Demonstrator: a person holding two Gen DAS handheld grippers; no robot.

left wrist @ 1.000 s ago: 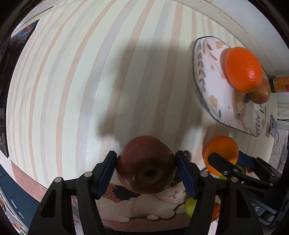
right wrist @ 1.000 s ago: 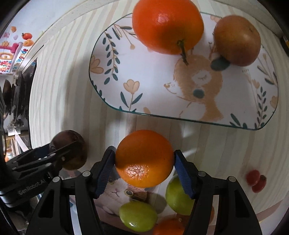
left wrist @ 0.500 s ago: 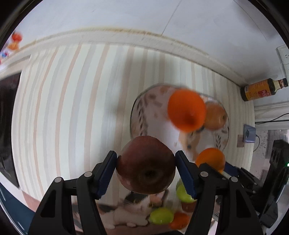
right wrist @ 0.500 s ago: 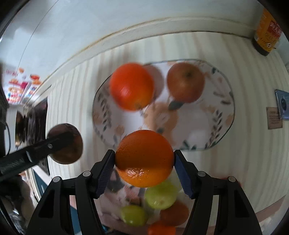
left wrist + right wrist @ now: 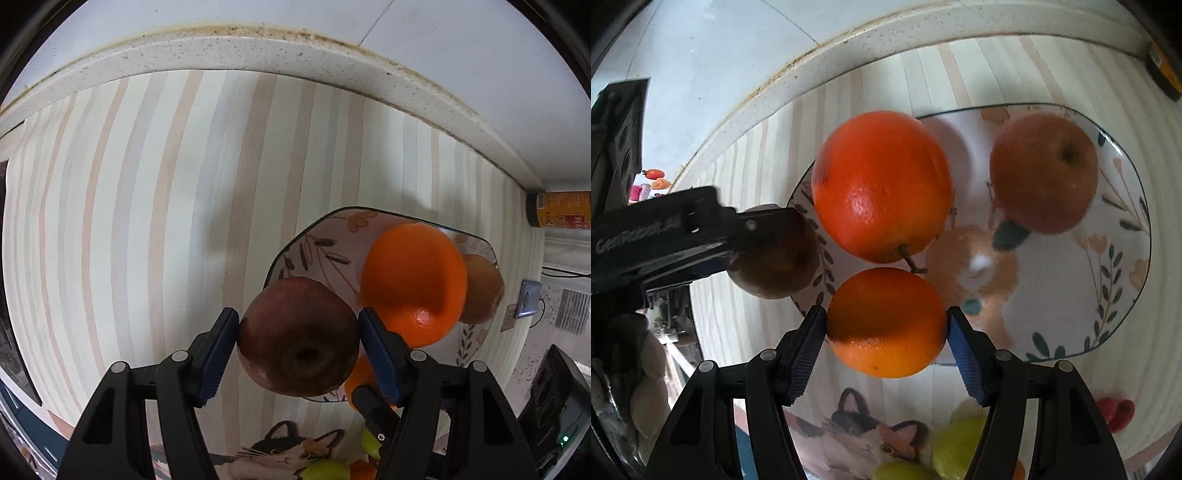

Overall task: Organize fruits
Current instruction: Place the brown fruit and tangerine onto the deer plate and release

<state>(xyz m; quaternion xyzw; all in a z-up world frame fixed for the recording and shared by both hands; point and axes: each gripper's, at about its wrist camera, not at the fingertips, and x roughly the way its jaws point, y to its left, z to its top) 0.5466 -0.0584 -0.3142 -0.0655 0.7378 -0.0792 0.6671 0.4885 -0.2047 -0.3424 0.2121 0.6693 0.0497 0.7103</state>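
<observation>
Gripping a dark red round apple (image 5: pixel 298 338), the left gripper (image 5: pixel 298 350) hangs over the near rim of the floral oval ceramic plate (image 5: pixel 1071 295). Beside it, the right gripper (image 5: pixel 886 332) has its jaws clamped on a small orange (image 5: pixel 886 321); a larger orange (image 5: pixel 881 186) and a russet apple (image 5: pixel 1043 173) lie on the plate.

We see the left gripper (image 5: pixel 298 345) w/ both blue pads pressed on a dark red apple (image 5: pixel 297 336), held at the near-left rim of the patterned plate (image 5: pixel 314 236). On the plate: a big orange (image 5: pixel 413 280) & a brownish apple (image 5: pixel 482 290) touching it. A brown bottle (image 5: pixel 559 208) lies at far right on its side.
</observation>
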